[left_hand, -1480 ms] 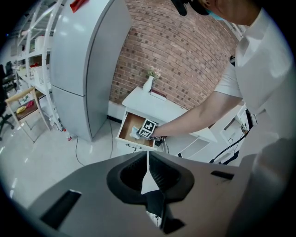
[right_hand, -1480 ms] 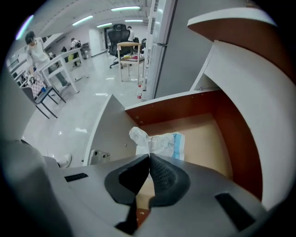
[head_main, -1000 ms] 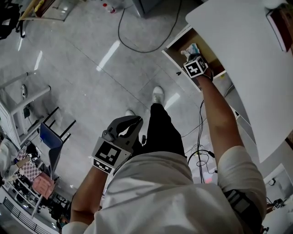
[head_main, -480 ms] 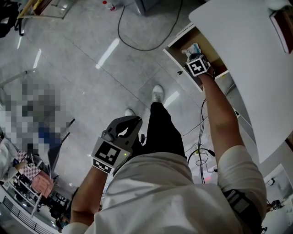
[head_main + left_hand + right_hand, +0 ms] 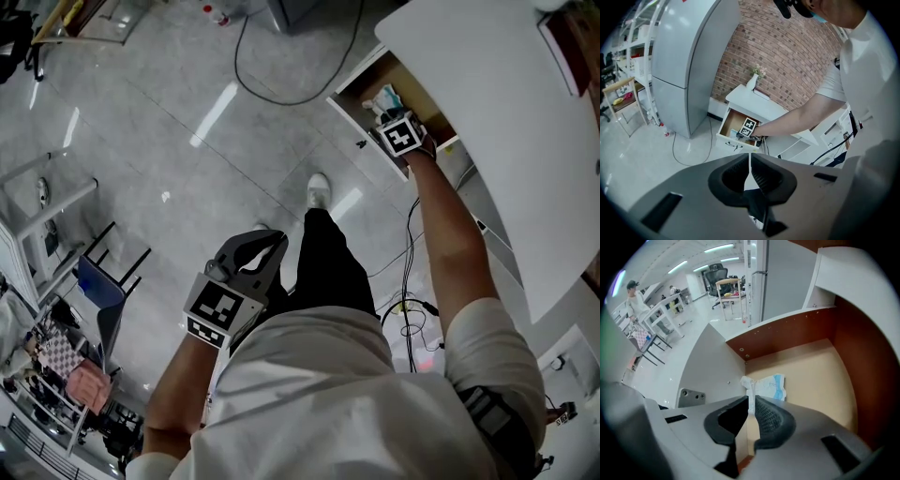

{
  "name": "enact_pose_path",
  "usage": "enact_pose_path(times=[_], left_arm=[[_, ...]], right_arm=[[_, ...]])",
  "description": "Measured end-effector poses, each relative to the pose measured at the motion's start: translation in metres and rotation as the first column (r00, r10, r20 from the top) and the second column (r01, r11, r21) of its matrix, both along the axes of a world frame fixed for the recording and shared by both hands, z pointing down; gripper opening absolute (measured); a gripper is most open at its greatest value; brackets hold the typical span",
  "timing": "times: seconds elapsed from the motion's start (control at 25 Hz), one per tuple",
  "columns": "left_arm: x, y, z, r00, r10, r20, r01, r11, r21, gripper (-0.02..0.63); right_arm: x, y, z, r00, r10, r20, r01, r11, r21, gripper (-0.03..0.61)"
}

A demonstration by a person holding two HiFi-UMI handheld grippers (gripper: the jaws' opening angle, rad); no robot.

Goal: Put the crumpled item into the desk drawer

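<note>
The crumpled item (image 5: pixel 766 386) is a white and pale-blue wad lying on the tan floor of the open desk drawer (image 5: pixel 815 376), against its front left corner. My right gripper (image 5: pixel 751 405) reaches down into that drawer, its jaws closed on a white edge of the wad. The head view shows the same gripper (image 5: pixel 392 114) inside the drawer (image 5: pixel 360 124), with the wad (image 5: pixel 385 97) just past its tips. My left gripper (image 5: pixel 251 253) hangs by the person's hip, shut and empty. From the left gripper view the drawer (image 5: pixel 731 124) appears far off.
The white desk top (image 5: pixel 506 122) overhangs the drawer on the right. A black cable (image 5: pixel 281 94) loops on the grey floor, cords (image 5: pixel 408 309) lie under the desk, and a chair (image 5: pixel 105 286) stands left. A tall grey cabinet (image 5: pixel 689 61) stands beside the desk.
The right gripper has stayed in the drawer with the wad at its tips, shifting only slightly. The left gripper has not moved from the hip.
</note>
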State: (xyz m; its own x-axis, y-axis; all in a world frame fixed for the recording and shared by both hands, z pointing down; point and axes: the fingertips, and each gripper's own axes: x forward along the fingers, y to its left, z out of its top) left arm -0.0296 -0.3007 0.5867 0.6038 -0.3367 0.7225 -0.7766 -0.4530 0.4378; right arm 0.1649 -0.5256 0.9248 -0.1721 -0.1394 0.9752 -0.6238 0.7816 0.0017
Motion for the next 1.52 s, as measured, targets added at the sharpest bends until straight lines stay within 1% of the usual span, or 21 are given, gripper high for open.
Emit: enact_pose_path(times=[0.04, 0.12, 0.28, 0.36, 0.44, 0.56, 0.64, 0.8, 0.96, 1.16, 1.4, 1.52], left_arm=[[0.0, 0.003, -0.003, 1.0, 0.007, 0.0, -0.007, 1.0, -0.001, 0.032], [0.001, 0.007, -0.013, 1.0, 0.014, -0.003, -0.014, 1.0, 0.022, 0.032], [-0.008, 0.024, -0.042, 0.999, 0.027, -0.018, -0.026, 0.998, 0.063, 0.032], [-0.015, 0.035, -0.056, 0.999, 0.049, -0.02, -0.047, 0.996, 0.075, 0.032], [-0.021, 0.04, -0.068, 0.997, 0.066, -0.024, -0.063, 0.992, 0.109, 0.032], [-0.032, 0.054, -0.087, 0.997, 0.067, -0.044, -0.06, 0.987, 0.149, 0.032], [-0.04, 0.069, -0.101, 0.996, 0.068, -0.055, -0.058, 0.984, 0.166, 0.032], [-0.057, 0.106, -0.128, 0.995, 0.079, -0.065, -0.065, 0.977, 0.203, 0.032], [-0.078, 0.151, -0.146, 0.993, 0.097, -0.072, -0.078, 0.97, 0.231, 0.032], [-0.103, 0.207, -0.164, 0.992, 0.109, -0.071, -0.087, 0.961, 0.261, 0.032], [-0.124, 0.268, -0.183, 0.989, 0.115, -0.097, -0.081, 0.95, 0.301, 0.032], [-0.131, 0.298, -0.187, 0.987, 0.114, -0.116, -0.074, 0.949, 0.308, 0.032]], right_arm=[[0.001, 0.002, -0.007, 1.0, 0.002, 0.002, -0.002, 1.0, 0.009, 0.064], [0.001, 0.007, -0.024, 1.0, 0.004, 0.012, -0.004, 0.999, 0.038, 0.054], [-0.018, 0.014, -0.084, 0.997, -0.007, 0.075, -0.004, 0.988, 0.154, 0.037], [-0.027, 0.026, -0.112, 0.995, 0.006, 0.101, -0.023, 0.985, 0.168, 0.034], [-0.031, 0.038, -0.137, 0.992, 0.029, 0.121, -0.05, 0.983, 0.177, 0.032], [-0.04, 0.066, -0.178, 0.983, 0.077, 0.168, -0.108, 0.977, 0.185, 0.029], [-0.048, 0.092, -0.203, 0.975, 0.1, 0.197, -0.137, 0.973, 0.186, 0.029], [-0.063, 0.148, -0.246, 0.97, 0.096, 0.222, -0.143, 0.968, 0.205, 0.029], [-0.087, 0.21, -0.288, 0.961, 0.111, 0.254, -0.165, 0.965, 0.203, 0.029], [-0.119, 0.294, -0.337, 0.938, 0.13, 0.322, -0.199, 0.961, 0.191, 0.029], [-0.169, 0.405, -0.4, 0.901, 0.108, 0.421, -0.202, 0.962, 0.185, 0.029], [-0.193, 0.462, -0.422, 0.89, 0.075, 0.45, -0.173, 0.968, 0.181, 0.029]])
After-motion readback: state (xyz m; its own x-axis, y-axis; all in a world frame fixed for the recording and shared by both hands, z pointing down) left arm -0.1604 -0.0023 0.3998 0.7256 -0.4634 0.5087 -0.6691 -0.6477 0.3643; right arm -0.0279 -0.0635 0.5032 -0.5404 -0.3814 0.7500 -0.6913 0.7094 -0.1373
